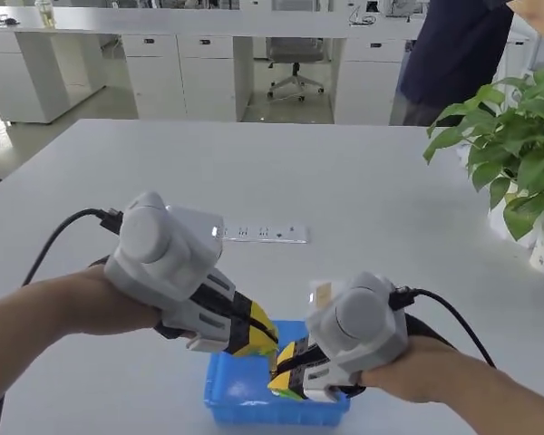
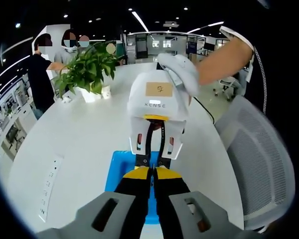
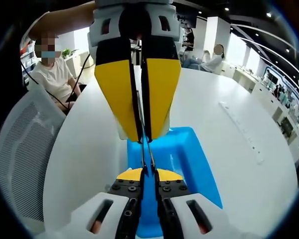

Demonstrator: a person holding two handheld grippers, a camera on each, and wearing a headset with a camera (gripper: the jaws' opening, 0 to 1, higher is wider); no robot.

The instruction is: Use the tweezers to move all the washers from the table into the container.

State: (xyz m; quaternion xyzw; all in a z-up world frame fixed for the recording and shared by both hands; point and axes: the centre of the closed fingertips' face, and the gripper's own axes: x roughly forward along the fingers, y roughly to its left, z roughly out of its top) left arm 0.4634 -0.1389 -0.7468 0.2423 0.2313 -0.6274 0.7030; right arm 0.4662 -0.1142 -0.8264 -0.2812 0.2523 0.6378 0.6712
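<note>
Container [image 1: 245,406] showing glossy blue plastic; table [image 1: 344,181] looking smooth, matt white; chair [image 2: 261,159] at 4 o'clock, left gripper view, showing mesh.

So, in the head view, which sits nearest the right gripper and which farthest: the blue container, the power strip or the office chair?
From the right gripper:
1. Blue container, directly beneath it.
2. Power strip, mid-table, ahead.
3. Office chair, on the floor beyond the table.

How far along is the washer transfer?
Done: cannot tell. The inside of the blue container is mostly covered by the grippers. In hand: left gripper and right gripper meet tip to tip over it, both apparently shut on the tweezers. Left: remaining washers can't be judged from these views.
</note>
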